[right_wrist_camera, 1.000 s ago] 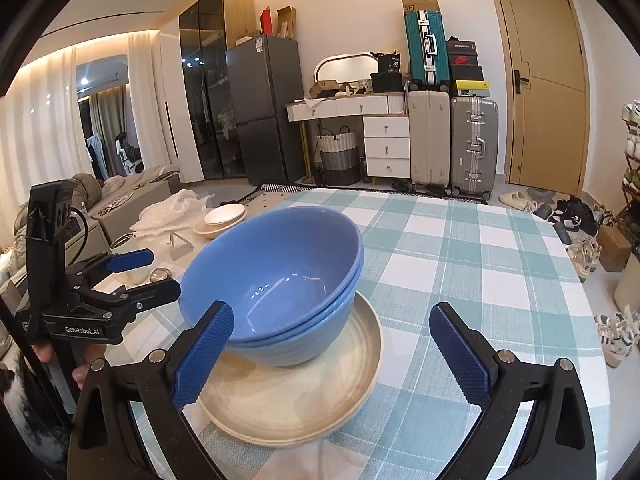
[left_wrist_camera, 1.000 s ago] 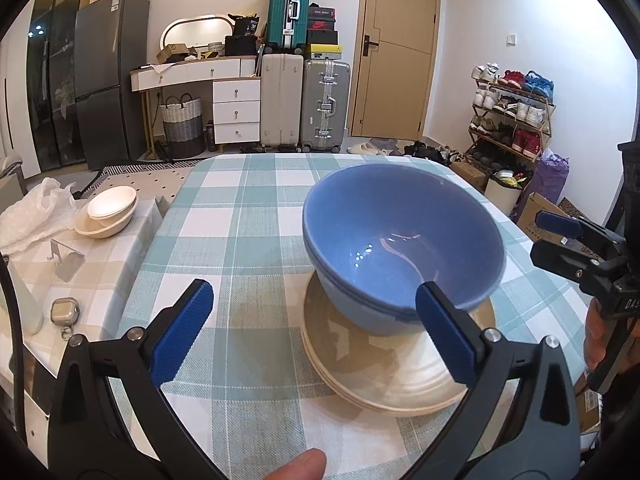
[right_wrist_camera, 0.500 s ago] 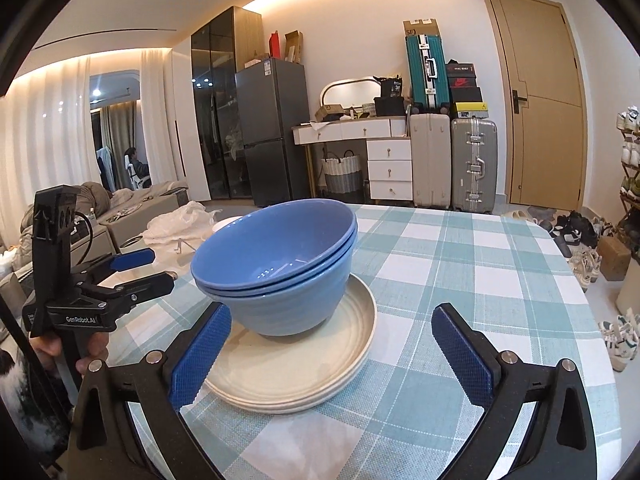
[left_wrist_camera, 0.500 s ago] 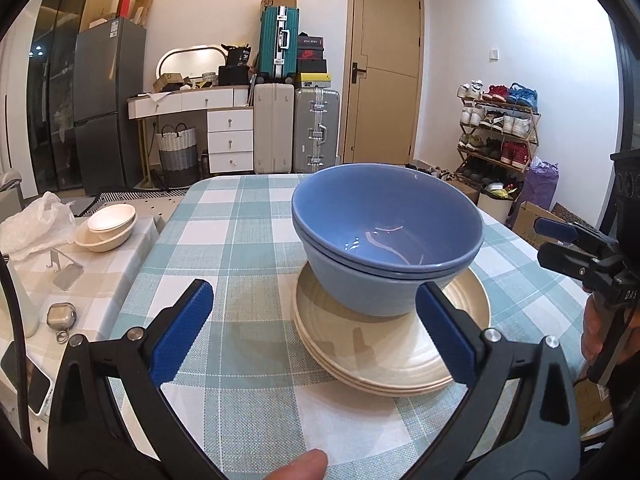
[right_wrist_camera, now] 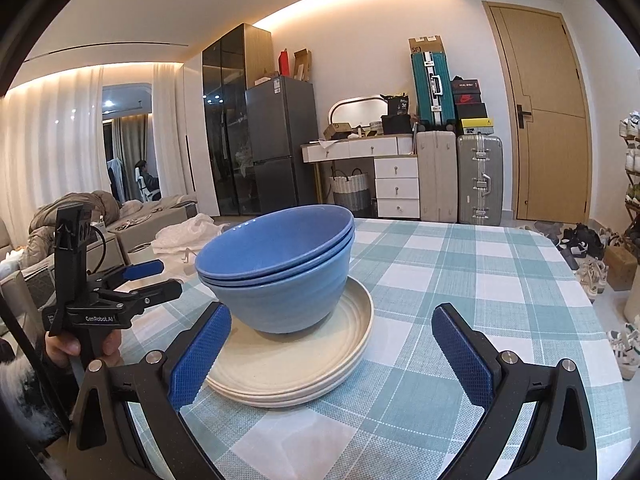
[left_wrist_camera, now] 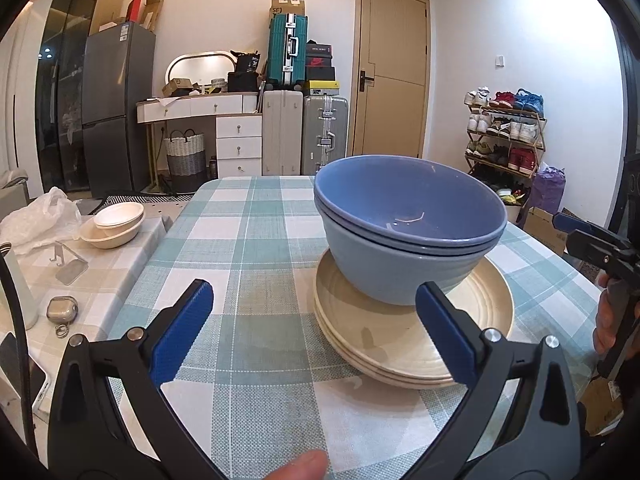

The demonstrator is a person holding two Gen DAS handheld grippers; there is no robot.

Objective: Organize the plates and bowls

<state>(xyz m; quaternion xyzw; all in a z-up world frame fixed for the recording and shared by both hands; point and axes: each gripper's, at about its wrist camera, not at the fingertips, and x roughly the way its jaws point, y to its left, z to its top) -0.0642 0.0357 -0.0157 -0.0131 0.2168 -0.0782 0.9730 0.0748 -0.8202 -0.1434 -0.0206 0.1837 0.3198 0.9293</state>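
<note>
- Both grippers are spread wide and hold nothing: the left gripper (left_wrist_camera: 312,320) has its blue pads apart above the checked tablecloth (left_wrist_camera: 248,240), and the right gripper (right_wrist_camera: 332,344) is just as open on the opposite side of the table.
- Between and just ahead of the left gripper's fingertips, toward its right finger (left_wrist_camera: 444,332), sit the blue bowls (left_wrist_camera: 408,228), nested one in the other.
- Those blue bowls rest on a stack of cream plates (left_wrist_camera: 412,344), which lies flat on the cloth; the plate rim reaches close to the right finger's pad but is not between the pads.
- Seen from the right wrist, the same blue bowls (right_wrist_camera: 280,268) and cream plates (right_wrist_camera: 296,360) lie ahead and to the left, the plate edge just beside the left finger (right_wrist_camera: 200,356).
- Each gripper shows in the other's view: the right one at the far right edge (left_wrist_camera: 596,240), held in a hand (left_wrist_camera: 610,320); the left one at the left edge (right_wrist_camera: 116,292), also gripped by a hand (right_wrist_camera: 76,346).
- Off the table to the left, a lower surface carries two cream bowls (left_wrist_camera: 116,224), a crumpled plastic bag (left_wrist_camera: 40,220) and a small earbud case (left_wrist_camera: 62,308).
- Nothing lies on the cloth between either gripper and the stack.
- Farther back stand suitcases (left_wrist_camera: 304,136), a white dresser (left_wrist_camera: 224,132), a fridge (left_wrist_camera: 116,108), a door (left_wrist_camera: 390,76) and a shoe rack (left_wrist_camera: 504,132).
</note>
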